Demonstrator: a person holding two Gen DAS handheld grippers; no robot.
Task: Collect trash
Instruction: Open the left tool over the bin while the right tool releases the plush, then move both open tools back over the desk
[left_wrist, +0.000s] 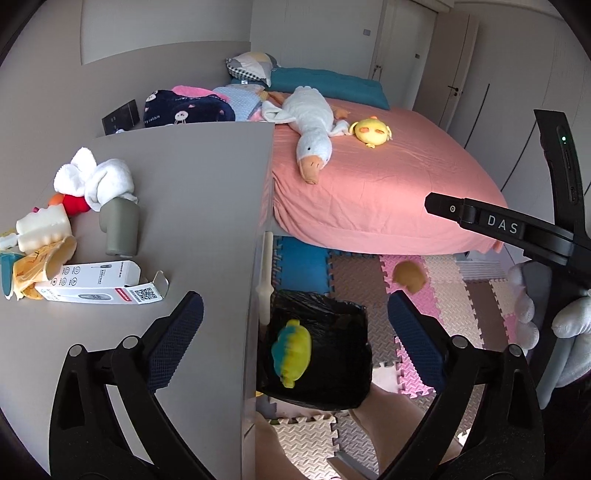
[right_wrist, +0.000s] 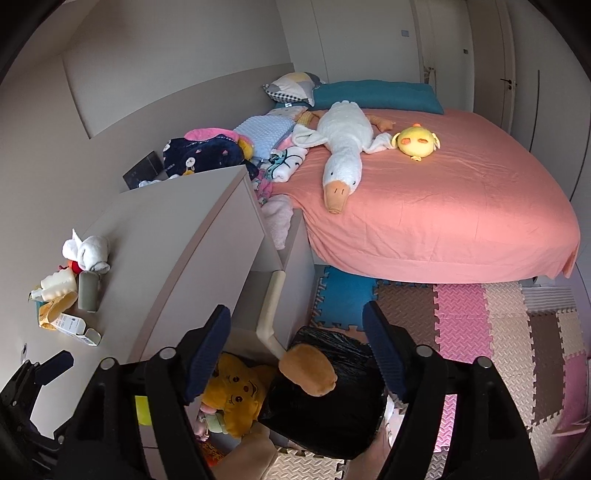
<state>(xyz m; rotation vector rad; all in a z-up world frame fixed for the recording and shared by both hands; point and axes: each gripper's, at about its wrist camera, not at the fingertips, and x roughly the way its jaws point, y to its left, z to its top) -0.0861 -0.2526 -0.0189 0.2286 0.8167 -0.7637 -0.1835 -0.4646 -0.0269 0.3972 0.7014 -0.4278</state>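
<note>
Two toys are dropping over the black-lined bin (left_wrist: 325, 354): a yellow-and-teal toy (left_wrist: 291, 353) and a tan plush (right_wrist: 308, 371). I'm keeping my left gripper (left_wrist: 295, 339) and right gripper (right_wrist: 297, 350) both spread wide, touching nothing.

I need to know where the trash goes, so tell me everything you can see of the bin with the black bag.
The bin stands on the foam floor mats beside the grey cabinet, near the foot of the bed. A crinkled, glossy black plastic bag lines it and folds over the rim. Its mouth is open. The left view shows a yellow and blue item over it, the right view a brown one.
</note>
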